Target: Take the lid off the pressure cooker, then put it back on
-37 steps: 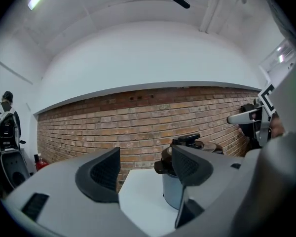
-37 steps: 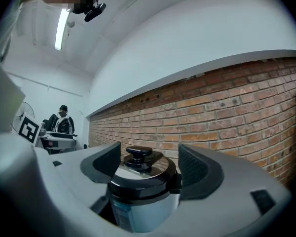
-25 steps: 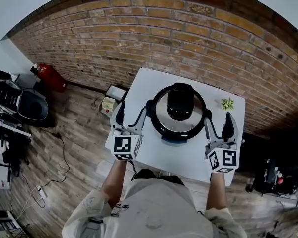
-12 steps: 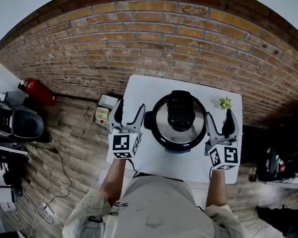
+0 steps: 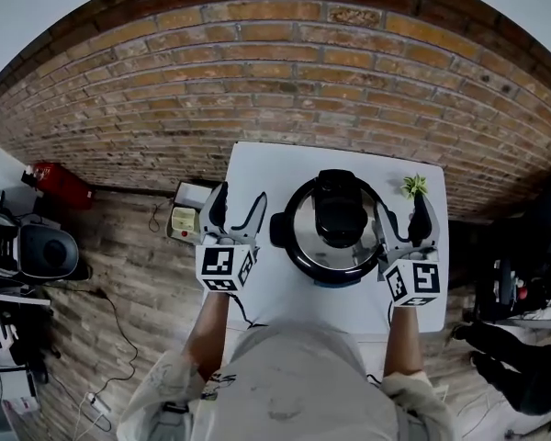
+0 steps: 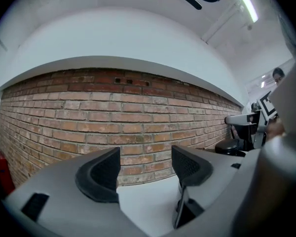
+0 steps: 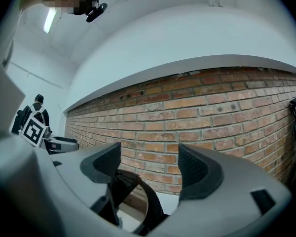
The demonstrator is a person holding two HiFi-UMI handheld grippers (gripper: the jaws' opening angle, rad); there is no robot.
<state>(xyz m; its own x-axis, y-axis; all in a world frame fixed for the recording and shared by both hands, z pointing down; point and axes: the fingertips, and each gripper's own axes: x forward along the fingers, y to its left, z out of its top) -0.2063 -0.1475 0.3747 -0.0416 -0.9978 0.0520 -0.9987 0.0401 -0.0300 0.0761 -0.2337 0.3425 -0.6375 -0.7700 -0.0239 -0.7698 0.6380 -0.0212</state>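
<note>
A round black pressure cooker [image 5: 292, 252], its shiny steel lid [image 5: 300, 226] on, sat on a small white table [image 5: 266, 288]. The left gripper [image 5: 237, 208], to its left, and the right gripper [image 5: 404, 220], just beside its right side, both had their claws spread and empty. The best next move was probably to close squarely on the lid's black handle [image 5: 338, 211] before twisting.

- pressure cooker [image 5: 298, 263]: round, black body, upright, mid white table [image 5: 257, 168], near the far edge.
- lid [image 5: 338, 214]: silver, black top handle, seated on cooker.
</note>
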